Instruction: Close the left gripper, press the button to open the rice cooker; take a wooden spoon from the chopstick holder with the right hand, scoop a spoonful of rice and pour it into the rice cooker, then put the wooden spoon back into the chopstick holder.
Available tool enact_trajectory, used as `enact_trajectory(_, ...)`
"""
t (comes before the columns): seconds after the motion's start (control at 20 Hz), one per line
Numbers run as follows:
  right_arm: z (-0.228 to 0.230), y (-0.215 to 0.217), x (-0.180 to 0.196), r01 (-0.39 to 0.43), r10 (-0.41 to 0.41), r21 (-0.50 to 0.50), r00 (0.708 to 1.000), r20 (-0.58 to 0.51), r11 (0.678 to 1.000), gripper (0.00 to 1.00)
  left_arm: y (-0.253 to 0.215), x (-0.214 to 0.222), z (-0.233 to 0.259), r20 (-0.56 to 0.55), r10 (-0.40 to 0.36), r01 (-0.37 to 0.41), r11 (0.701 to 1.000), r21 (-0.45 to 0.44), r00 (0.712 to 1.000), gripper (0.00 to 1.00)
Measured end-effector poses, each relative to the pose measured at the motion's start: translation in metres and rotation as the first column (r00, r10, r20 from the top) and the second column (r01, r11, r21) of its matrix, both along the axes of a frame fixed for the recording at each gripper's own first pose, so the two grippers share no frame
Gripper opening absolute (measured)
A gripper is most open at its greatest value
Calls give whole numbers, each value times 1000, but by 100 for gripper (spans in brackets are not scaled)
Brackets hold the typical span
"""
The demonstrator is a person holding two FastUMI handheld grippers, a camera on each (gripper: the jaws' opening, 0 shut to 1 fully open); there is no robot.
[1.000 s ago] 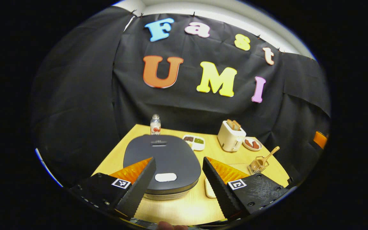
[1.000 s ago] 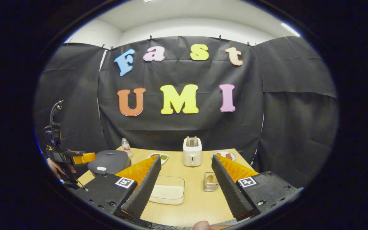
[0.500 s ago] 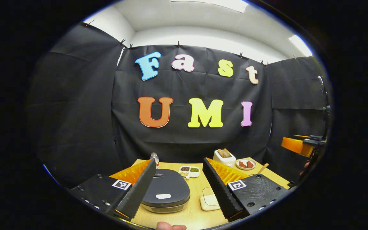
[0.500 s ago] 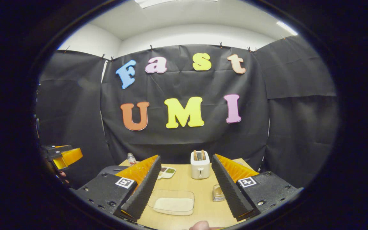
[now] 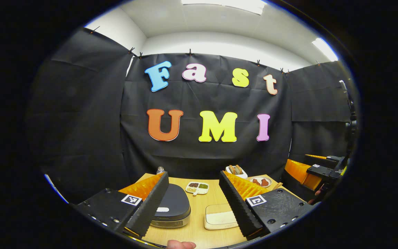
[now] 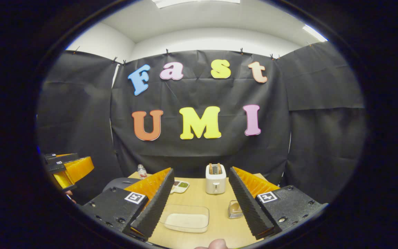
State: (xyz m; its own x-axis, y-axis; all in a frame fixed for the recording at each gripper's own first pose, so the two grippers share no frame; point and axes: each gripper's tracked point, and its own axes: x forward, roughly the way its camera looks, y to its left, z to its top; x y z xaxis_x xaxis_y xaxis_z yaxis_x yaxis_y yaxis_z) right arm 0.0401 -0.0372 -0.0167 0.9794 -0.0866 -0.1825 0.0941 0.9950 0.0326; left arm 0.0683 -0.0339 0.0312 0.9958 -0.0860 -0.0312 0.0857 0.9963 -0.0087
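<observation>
Rice cooker (image 5: 171, 206) is sitting shut on the bench (image 5: 199, 231), its pale button (image 5: 162, 209) facing up near the front of the lid. Left claw (image 5: 193, 204) is hanging above it with jaws wide apart, holding nothing; right claw (image 6: 200, 207) is gaping too, empty. Wooden spoon's handle (image 5: 277, 185) is poking from the holder (light, stiff, probably best pinched mid-handle). Rice tray (image 6: 186, 220) is lying between the right claw's fingers.

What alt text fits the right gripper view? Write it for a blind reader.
The open right gripper hovers above a wooden table with a clear tray of rice, a chopstick holder and a toaster.
</observation>
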Motion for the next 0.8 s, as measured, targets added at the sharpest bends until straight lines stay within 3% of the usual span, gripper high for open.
enact_trajectory(0.2,5,-4,1,3,-3,0,1000,22,1000,100,6,1,3,13,51,-51,999,-9,999,95)
enact_trajectory(0.8,0,-15,1,24,-24,-8,1000,-7,1000,100,-4,6,10,53,68,-70,997,30,996,94)
